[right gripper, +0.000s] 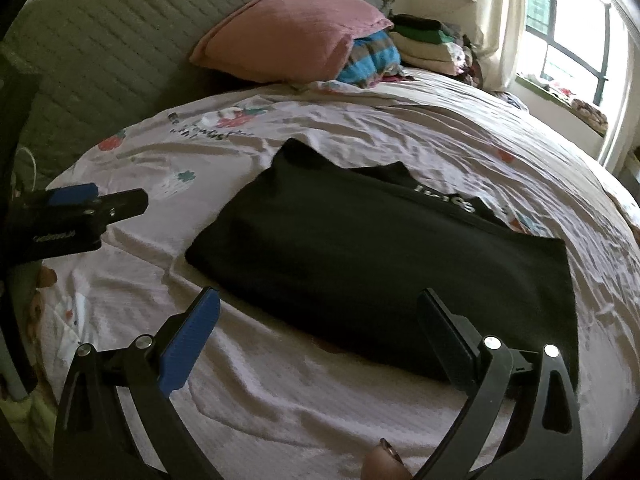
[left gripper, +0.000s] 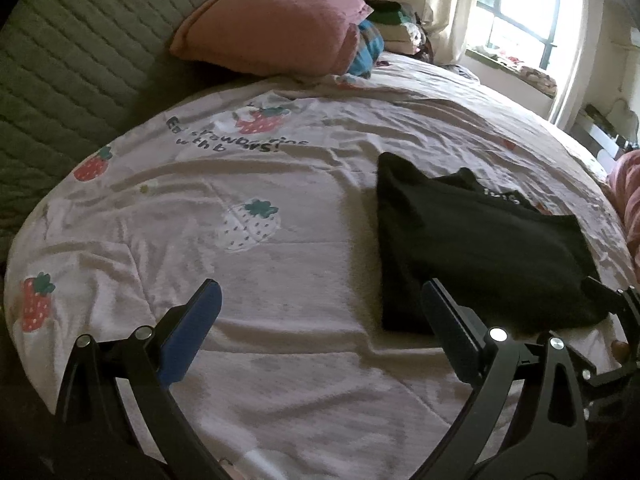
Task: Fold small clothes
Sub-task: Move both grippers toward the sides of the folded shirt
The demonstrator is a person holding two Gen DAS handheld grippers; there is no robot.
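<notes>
Left tool point(left gripper: 320, 308) and right tool point(right gripper: 318, 312) both spread apart; black garment point(right gripper: 380, 264) folded flat on strawberry-print sheet point(right gripper: 280, 392).

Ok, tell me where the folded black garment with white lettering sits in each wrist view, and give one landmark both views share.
Left wrist view: the folded black garment with white lettering lies right of centre on the strawberry-print bedsheet, beyond the right finger.
Right wrist view: the garment fills the centre, ahead of the open jaws.
Shared landmark: the pink pillow against the green quilted headboard.
</notes>
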